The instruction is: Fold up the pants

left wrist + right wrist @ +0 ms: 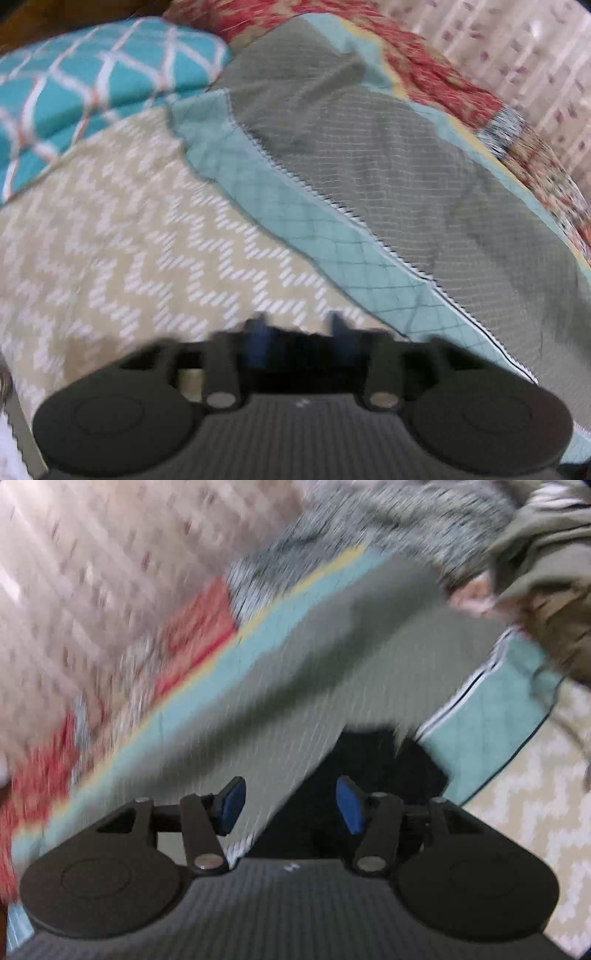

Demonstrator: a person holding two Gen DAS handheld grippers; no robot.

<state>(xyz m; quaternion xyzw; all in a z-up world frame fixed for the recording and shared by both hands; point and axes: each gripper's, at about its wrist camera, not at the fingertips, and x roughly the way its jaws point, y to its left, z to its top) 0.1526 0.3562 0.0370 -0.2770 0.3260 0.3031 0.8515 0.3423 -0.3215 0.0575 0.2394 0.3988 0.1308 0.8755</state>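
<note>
Pants, grey-green with a fine woven grid, lie flat as a long folded strip on the teal quilted cover, far right of my left gripper; more folds probably remain. Both jaws stand apart and empty. My right gripper hovers over the near end, beside something black.

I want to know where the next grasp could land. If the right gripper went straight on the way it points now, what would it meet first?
Most likely the grey pants: the open right gripper has their fabric directly ahead between its fingers. Blur leaves depth unclear.
</note>
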